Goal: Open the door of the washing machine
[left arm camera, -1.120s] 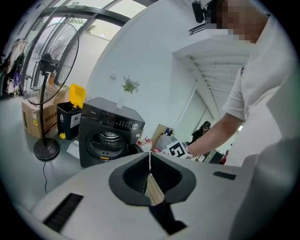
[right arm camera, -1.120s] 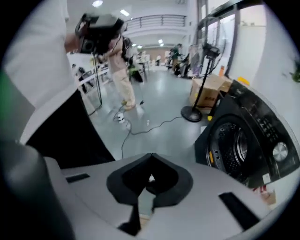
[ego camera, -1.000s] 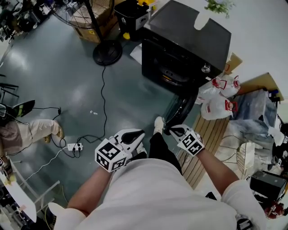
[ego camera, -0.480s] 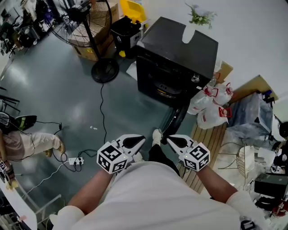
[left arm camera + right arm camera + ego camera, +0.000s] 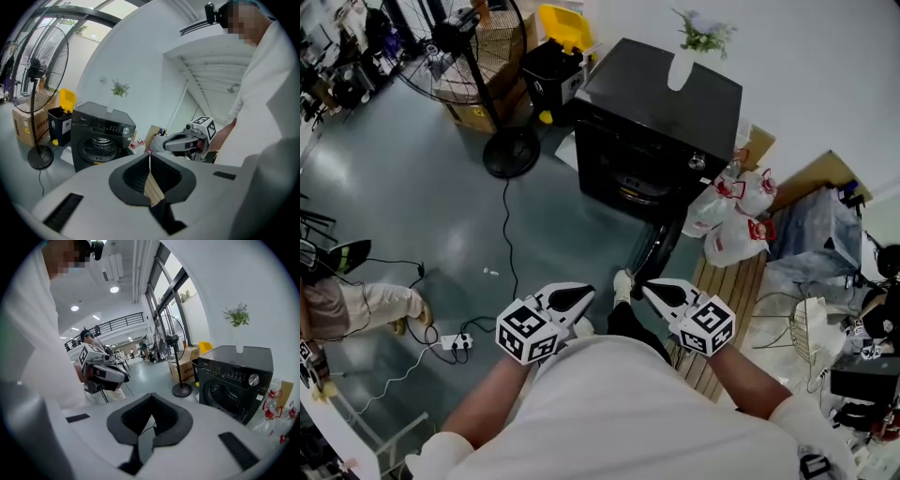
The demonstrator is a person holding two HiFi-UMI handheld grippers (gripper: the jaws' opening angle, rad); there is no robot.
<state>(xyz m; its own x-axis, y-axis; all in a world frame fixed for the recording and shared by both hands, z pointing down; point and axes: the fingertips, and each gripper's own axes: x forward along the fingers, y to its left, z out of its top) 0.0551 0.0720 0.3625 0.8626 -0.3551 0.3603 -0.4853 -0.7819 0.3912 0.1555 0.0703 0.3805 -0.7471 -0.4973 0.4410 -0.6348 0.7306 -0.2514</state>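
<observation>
Left gripper [image 5: 579, 294] is held at 7 o'clock, fingers pressed together on nothing; right gripper [image 5: 651, 289] at 5 o'clock, same deal. Washing machine [image 5: 661, 131] is parked at 12 o'clock, door [image 5: 661, 246] swung open. Door could easily get knocked shut by a passing leg.

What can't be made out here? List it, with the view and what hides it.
Head view: the near end of the open door is hidden behind the right gripper.
Head view: the drum is too dark to see into.
Left gripper view: the washing machine's panel markings are too small to read.
Right gripper view: the machine's base is cut off by that gripper's own body.
Head view: the white bags are opaque, contents unseen.
</observation>
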